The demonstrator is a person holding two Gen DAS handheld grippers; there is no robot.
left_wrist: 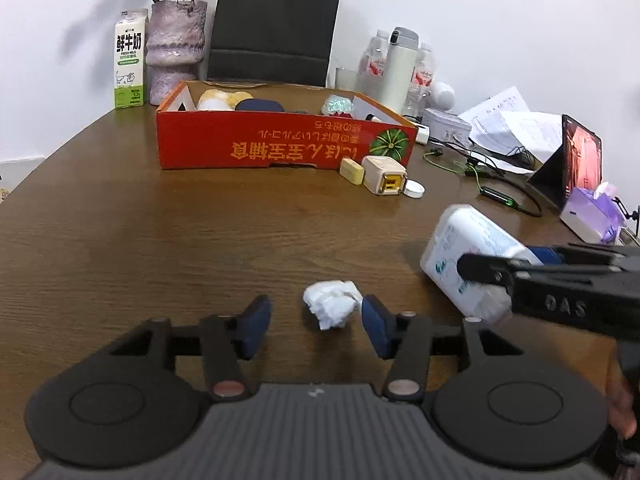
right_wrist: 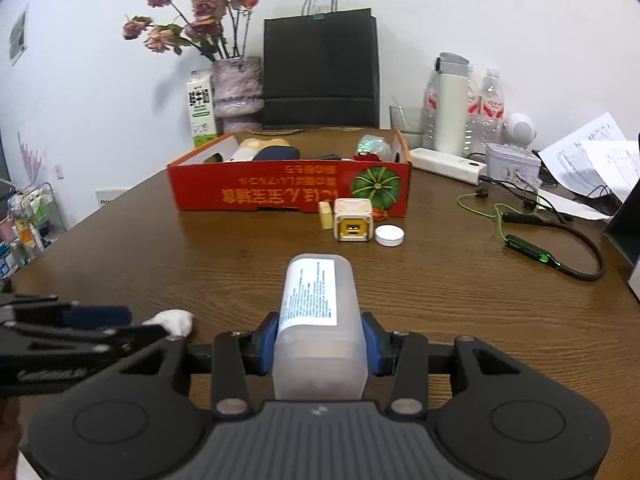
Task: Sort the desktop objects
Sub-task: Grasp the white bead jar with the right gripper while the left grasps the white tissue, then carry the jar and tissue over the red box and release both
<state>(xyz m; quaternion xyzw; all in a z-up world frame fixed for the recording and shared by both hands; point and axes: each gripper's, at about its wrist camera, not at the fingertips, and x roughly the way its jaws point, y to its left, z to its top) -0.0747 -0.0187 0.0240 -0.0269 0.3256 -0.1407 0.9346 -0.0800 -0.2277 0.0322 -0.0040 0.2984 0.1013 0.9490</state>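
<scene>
A crumpled white tissue lies on the wooden table, just ahead of and between the blue pads of my left gripper, which is open and not touching it. My right gripper is shut on a white plastic bottle, held above the table with its printed label facing up. In the left wrist view that bottle hangs at the right. The red cardboard box stands farther back with several items inside. Before its right corner lie a beige cube charger, a small yellow block and a white cap.
Behind the box stand a milk carton, a vase of dried flowers and a black paper bag. At the right are bottles, a white flask, papers, a green-and-black cable, a propped tablet and a purple tissue pack.
</scene>
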